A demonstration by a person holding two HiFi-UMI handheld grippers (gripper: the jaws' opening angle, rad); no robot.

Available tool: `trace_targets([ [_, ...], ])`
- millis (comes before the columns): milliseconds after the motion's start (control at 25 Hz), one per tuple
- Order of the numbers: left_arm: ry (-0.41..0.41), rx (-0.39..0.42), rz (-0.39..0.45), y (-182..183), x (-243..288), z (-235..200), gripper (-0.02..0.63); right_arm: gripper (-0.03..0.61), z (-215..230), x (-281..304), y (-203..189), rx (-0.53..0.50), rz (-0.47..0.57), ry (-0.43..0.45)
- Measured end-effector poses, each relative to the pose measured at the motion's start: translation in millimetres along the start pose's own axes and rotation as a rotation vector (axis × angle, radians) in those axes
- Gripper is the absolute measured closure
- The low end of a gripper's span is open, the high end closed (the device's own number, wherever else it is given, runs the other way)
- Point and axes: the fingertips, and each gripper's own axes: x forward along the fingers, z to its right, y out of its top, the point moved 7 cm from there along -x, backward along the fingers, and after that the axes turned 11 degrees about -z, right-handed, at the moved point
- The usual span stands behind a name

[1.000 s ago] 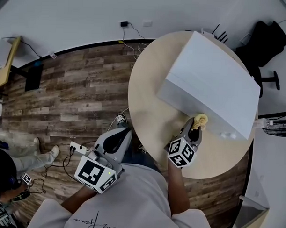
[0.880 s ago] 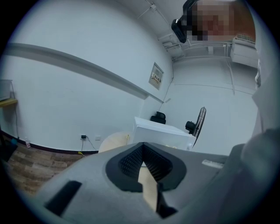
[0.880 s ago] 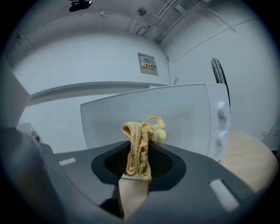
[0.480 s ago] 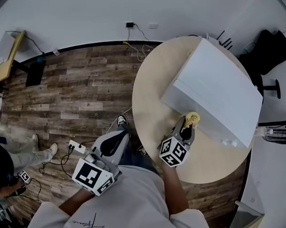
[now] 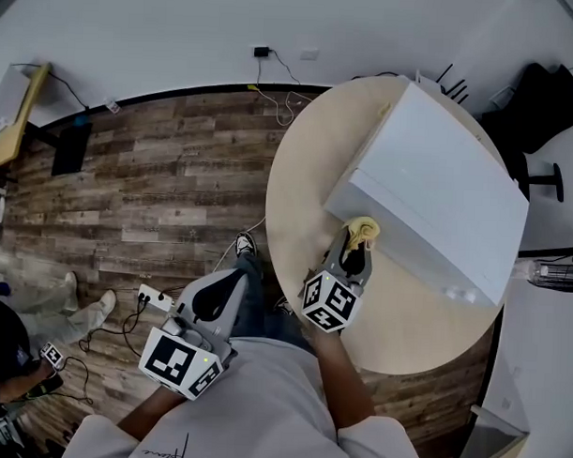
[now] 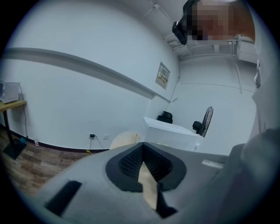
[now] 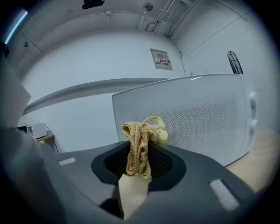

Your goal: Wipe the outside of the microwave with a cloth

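A white microwave [image 5: 438, 186] stands on the round wooden table [image 5: 306, 205]; in the right gripper view its side panel [image 7: 197, 118] has a perforated grille. My right gripper [image 5: 359, 237] is shut on a bunched yellow cloth [image 5: 364, 228], held against the microwave's near face close to its left corner. The cloth [image 7: 142, 140] sticks up from between the jaws. My left gripper [image 5: 223, 296] hangs low over the floor, away from the table, jaws together with nothing in them. In the left gripper view the microwave [image 6: 168, 131] shows far off.
A power strip [image 5: 157, 299] and cables lie on the wood floor. A black chair [image 5: 540, 101] stands past the table at the right. A person [image 5: 19, 364] sits at the lower left. A fan [image 6: 203, 124] stands behind the microwave.
My right gripper has slid the cloth leftward along the microwave's near face, toward its left corner. The left gripper has barely shifted.
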Motion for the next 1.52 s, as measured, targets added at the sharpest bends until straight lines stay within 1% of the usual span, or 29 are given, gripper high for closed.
trace_targets([
  [440,0.039,-0.007,-0.012,2.8,-1.4,-14.7,0.623,0.456,-42.4,24.3,-4.6,-0.013,-0.028,0.104],
  [600,0.058,-0.027,-0.015,0.6,-4.6,-20.1,0.623,0.456,-53.9,30.1,-5.6,-0.016,-0.046,0.134],
  [760,0.063,-0.020,-0.011,3.7,-6.1,-21.6,0.623,0.456,-62.3,31.1,-5.7,-0.020,-0.057,0.160],
  [920,0.051,-0.015,0.000,7.9,-5.0,-18.2,0.623,0.456,-64.1,22.6,-2.7,-0.036,-0.060,0.196],
  [1120,0.005,0.002,0.005,6.4,-0.4,-14.6,0.623,0.456,-61.5,2.1,1.5,-0.086,-0.026,0.214],
  [1240,-0.005,0.000,0.012,3.1,0.8,-10.2,0.623,0.456,-50.4,-7.5,-3.2,-0.095,-0.028,0.203],
  [1320,-0.019,0.003,0.008,1.0,4.7,2.1,0.623,0.456,-30.5,-17.2,-5.8,-0.103,-0.034,0.181],
  [1520,-0.077,0.034,-0.015,-4.9,17.3,33.8,0.623,0.456,33.4,-40.8,-10.5,-0.070,-0.032,0.070],
])
